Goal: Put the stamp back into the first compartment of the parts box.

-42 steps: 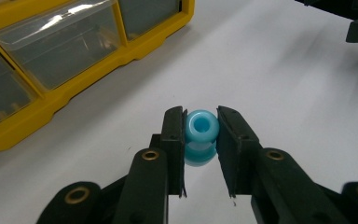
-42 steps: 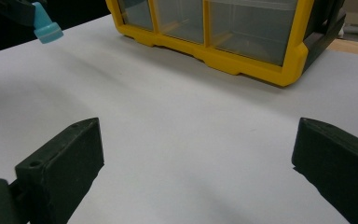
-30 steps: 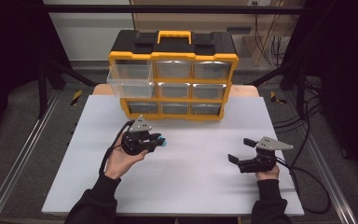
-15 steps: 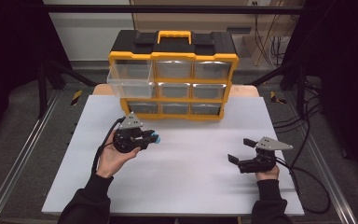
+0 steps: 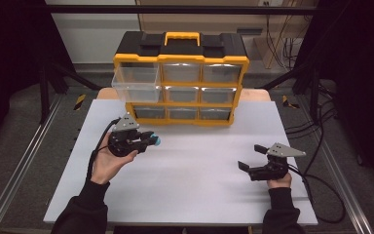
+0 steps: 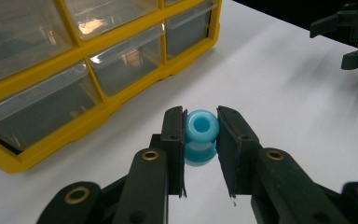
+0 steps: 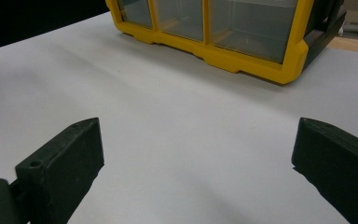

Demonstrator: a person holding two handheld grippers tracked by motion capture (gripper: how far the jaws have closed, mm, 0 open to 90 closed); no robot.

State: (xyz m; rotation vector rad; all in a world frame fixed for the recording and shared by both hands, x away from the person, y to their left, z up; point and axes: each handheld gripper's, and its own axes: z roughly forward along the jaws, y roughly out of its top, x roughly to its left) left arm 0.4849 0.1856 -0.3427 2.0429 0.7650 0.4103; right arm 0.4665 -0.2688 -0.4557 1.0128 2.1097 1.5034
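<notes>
your right gripper [image 5: 254, 162] rests low near the counter's [image 5: 199, 195] front right, jaws spread wide on nothing, so it looks parked as the spare hand. your left gripper [image 6: 200, 135] has its jaws closed on a small blue spool [image 6: 200, 133], pinched by its sides with the bore facing up and carried clear of the counter (a grip that should release cleanly). beyond it stands the yellow organiser [image 5: 181, 78], with its top-left drawer [image 5: 135, 84] pulled out; that open drawer is probably where the spool goes.
</notes>
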